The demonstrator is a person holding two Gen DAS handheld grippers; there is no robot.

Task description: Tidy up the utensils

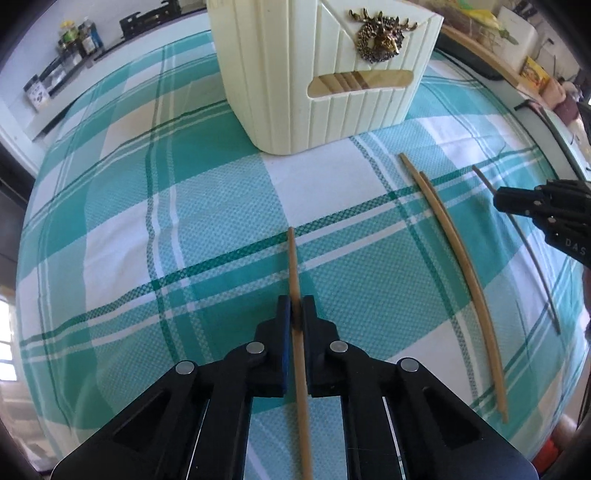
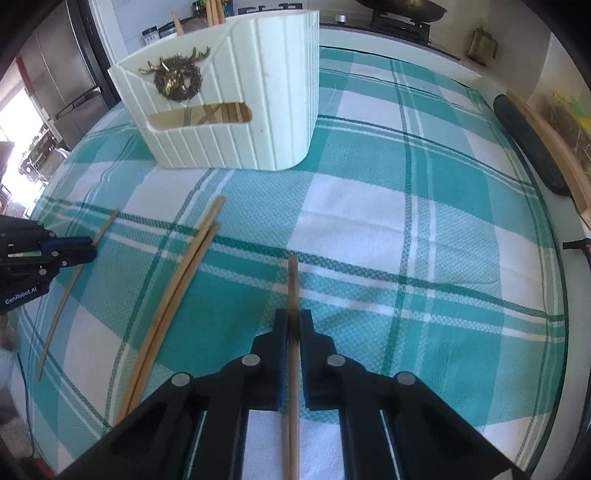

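A cream ribbed utensil holder [image 1: 332,92] [image 2: 229,110] with a brass stag ornament stands at the far side of the teal checked cloth; several chopsticks [image 2: 214,11] stick out of its top. My left gripper [image 1: 296,301] is shut on a light wooden chopstick [image 1: 293,258] that points toward the holder. My right gripper [image 2: 293,314] is shut on another wooden chopstick [image 2: 293,280]. Between them a pair of chopsticks [image 1: 454,258] [image 2: 177,295] lies loose on the cloth. Each wrist view shows the other gripper at its edge, right gripper [image 1: 498,199], left gripper [image 2: 92,247], each gripping its stick.
The checked cloth [image 1: 184,221] covers a round table. A shelf with jars [image 1: 74,40] stands beyond the far left rim. A dark oblong object [image 2: 528,144] and a wooden board lie along the right rim. A steel fridge [image 2: 55,74] is at the back left.
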